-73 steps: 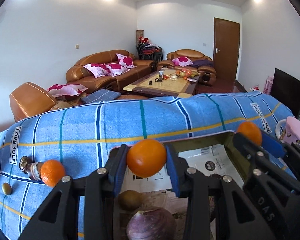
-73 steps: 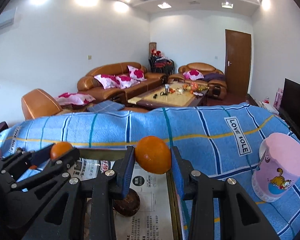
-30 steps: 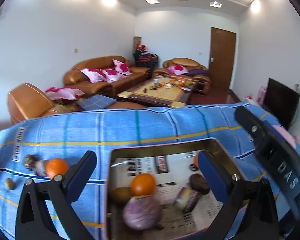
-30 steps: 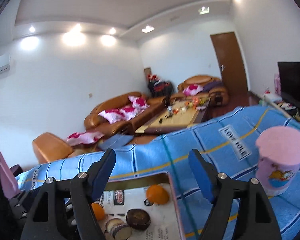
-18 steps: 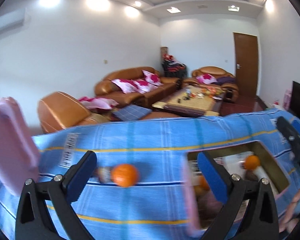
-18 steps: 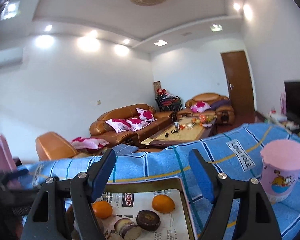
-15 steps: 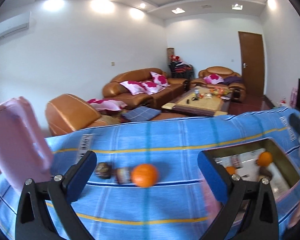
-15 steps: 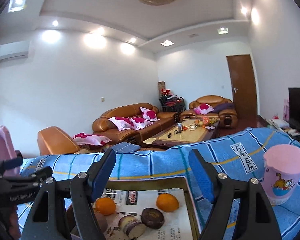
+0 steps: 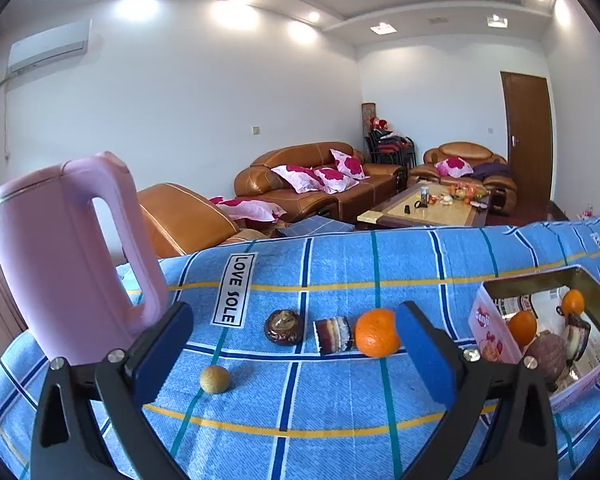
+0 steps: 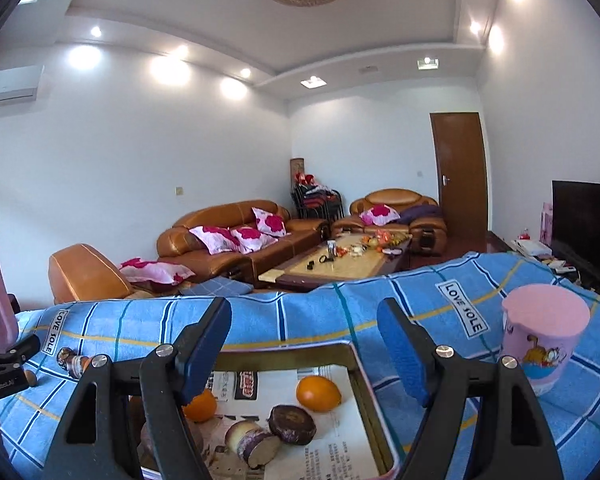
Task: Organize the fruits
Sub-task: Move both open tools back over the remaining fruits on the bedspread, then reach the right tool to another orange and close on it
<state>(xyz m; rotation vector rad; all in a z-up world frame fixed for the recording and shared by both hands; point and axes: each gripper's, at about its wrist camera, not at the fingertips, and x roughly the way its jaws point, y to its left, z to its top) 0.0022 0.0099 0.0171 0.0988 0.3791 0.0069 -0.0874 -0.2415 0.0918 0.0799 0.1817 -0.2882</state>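
Observation:
My left gripper (image 9: 294,312) is open and empty, low over the blue striped cloth. Just beyond its fingers lie a dark round fruit (image 9: 283,327), a cut purple piece (image 9: 334,335) and an orange (image 9: 377,333) close to the right pad. A small greenish fruit (image 9: 215,379) lies nearer, left of centre. The pink box (image 9: 496,332) stands at the right with two oranges (image 9: 522,327) inside. My right gripper (image 10: 304,310) is open and empty above the box (image 10: 364,376), which holds two oranges (image 10: 318,393), a dark round fruit (image 10: 292,424) and a cut purple piece (image 10: 252,442).
A tall pink kettle (image 9: 68,256) stands at the table's left end, close to my left finger. A pink cup (image 10: 540,344) with a cartoon print stands right of the box. Sofas and a coffee table lie beyond the table's far edge.
Both grippers let go of their oranges, which now lie in the box. The left gripper has swung left from the box to the loose fruits by the kettle. The right one has hardly moved.

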